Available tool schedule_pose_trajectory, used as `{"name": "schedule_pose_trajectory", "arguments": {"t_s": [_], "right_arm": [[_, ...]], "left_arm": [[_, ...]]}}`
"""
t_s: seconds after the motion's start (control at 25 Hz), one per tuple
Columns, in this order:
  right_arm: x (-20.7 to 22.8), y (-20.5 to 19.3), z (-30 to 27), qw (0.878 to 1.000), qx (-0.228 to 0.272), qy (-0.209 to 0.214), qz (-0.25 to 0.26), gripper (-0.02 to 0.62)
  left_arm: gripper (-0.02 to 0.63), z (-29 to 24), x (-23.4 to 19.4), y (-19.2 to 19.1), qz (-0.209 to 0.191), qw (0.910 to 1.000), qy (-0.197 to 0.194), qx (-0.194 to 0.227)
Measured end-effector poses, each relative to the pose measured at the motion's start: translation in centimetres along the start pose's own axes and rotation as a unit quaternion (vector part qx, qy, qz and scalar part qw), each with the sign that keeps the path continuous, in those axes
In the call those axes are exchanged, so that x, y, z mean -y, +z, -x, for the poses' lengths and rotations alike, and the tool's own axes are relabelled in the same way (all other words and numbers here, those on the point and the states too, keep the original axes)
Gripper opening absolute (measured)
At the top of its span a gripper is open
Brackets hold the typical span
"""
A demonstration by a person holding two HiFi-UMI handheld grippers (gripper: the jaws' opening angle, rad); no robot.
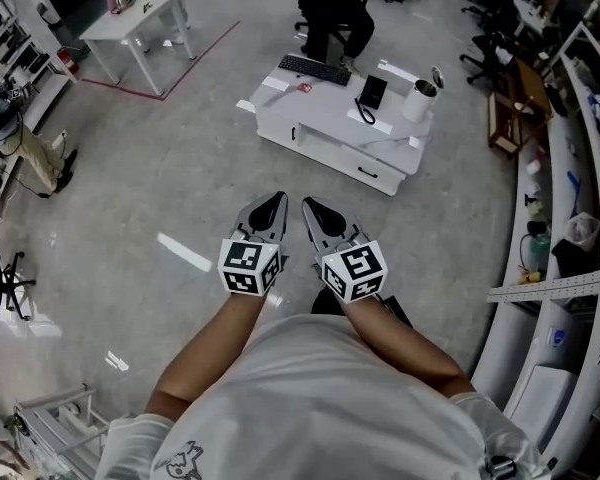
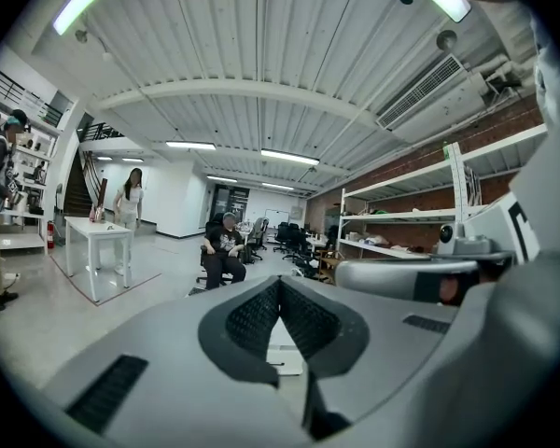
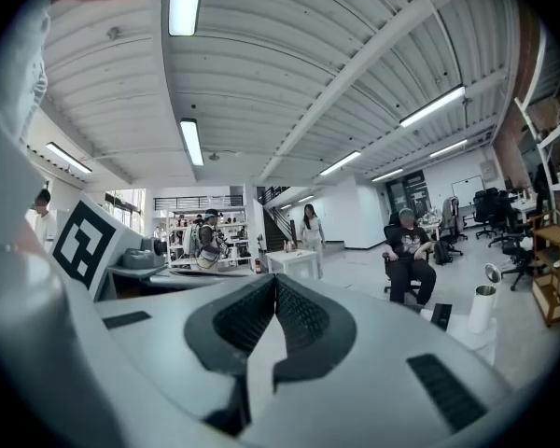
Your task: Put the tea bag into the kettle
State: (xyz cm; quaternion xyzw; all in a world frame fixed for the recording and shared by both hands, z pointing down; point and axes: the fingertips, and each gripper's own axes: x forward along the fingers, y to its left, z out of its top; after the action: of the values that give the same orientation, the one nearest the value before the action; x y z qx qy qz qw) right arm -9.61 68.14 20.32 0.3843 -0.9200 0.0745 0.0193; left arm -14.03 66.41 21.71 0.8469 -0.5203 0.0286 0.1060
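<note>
Could not pick out the tea bag in any view; judged it most likely somewhere on the low white desk, too small to tell at that range. Made out a tall pale metal cylinder of a kettle, with what looked like a lid tipped up, standing upright at the desk's right end. Placed it just beside a black flat tablet and well apart from a black keyboard at the far edge. Caught also a tiny red item between keyboard and tablet, nature unclear. Found that desk well ahead across grey floor, with a seated person in dark clothes behind it. Held the left hand-held gripper and the right hand-held gripper side by side, close in front of the white T-shirt, both clenched tip to tip on nothing. Reckoned the task not yet begun. Best to walk up square to the desk, locate the bag first and release one pair of jaws only when near. Then pinch the bag by its top edge or tag, and steady the kettle with the other below its open mouth.
</note>
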Motion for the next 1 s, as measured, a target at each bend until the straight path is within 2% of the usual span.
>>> {"name": "schedule_pose_trajectory", "arguments": {"t_s": [0.56,1.0], "right_arm": [[15.8,3.6,-9.1,0.999,-0.007,0.049,0.008,0.009],[23.5,4.7,-12.5,0.999,-0.009,0.054,0.003,0.009]], "left_arm": [[0.008,-17.2,-3.3,4.5,0.013,0.9987,0.047,0.016],[0.008,-24.4,-4.6,5.5,0.02,0.9973,0.068,0.018]]}}
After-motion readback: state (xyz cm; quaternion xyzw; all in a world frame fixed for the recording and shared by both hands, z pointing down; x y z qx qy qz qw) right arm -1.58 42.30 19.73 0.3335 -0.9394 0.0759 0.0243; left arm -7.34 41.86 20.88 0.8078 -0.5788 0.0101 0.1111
